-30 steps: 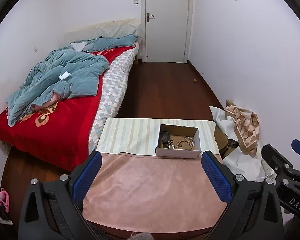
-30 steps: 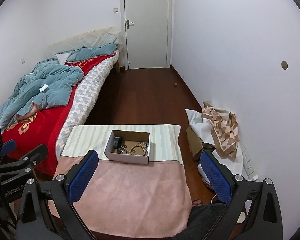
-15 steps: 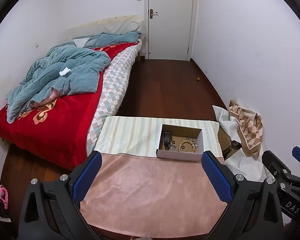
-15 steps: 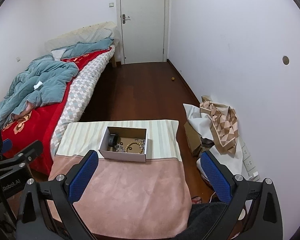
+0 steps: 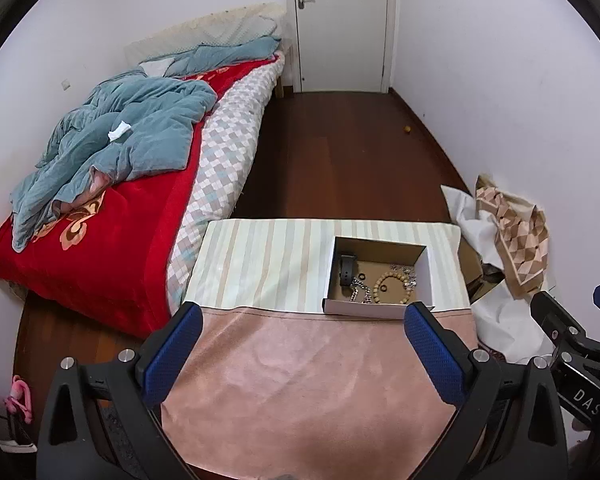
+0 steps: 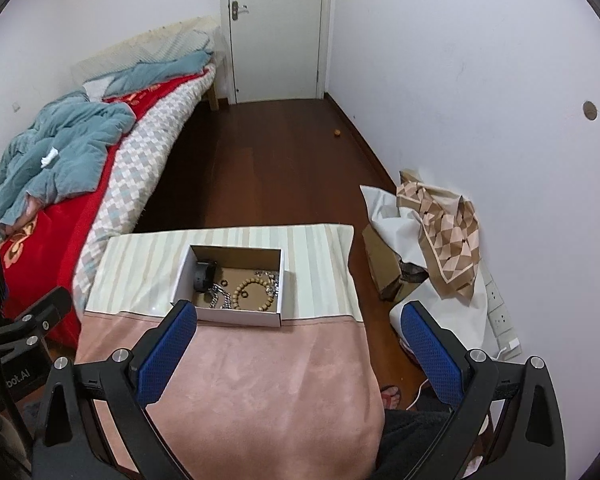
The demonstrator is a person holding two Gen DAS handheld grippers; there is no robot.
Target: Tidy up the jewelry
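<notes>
1. The left gripper (image 5: 302,354) hangs above the pink cloth (image 5: 308,376) on the tabletop; its jaws are wide apart and hold nothing.
2. The right gripper (image 6: 300,354) is also above the pink cloth, jaws wide apart and empty.
3. The open cardboard box (image 6: 230,282) stands on the striped cloth (image 6: 140,268), beyond both grippers.
4. Inside the box lie a wooden bead bracelet (image 6: 254,294), a silver chain (image 6: 218,300) and a black watch (image 6: 201,274).

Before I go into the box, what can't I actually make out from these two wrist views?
- Small metal pieces at the box's far right: too small to identify in either view.
- Box floor along its near wall: hidden by that wall in both views.
- Silver chain: its near end is cut off by the same wall.
- Table's near edge: cut off by the frame and both grippers, left gripper, right gripper.
</notes>
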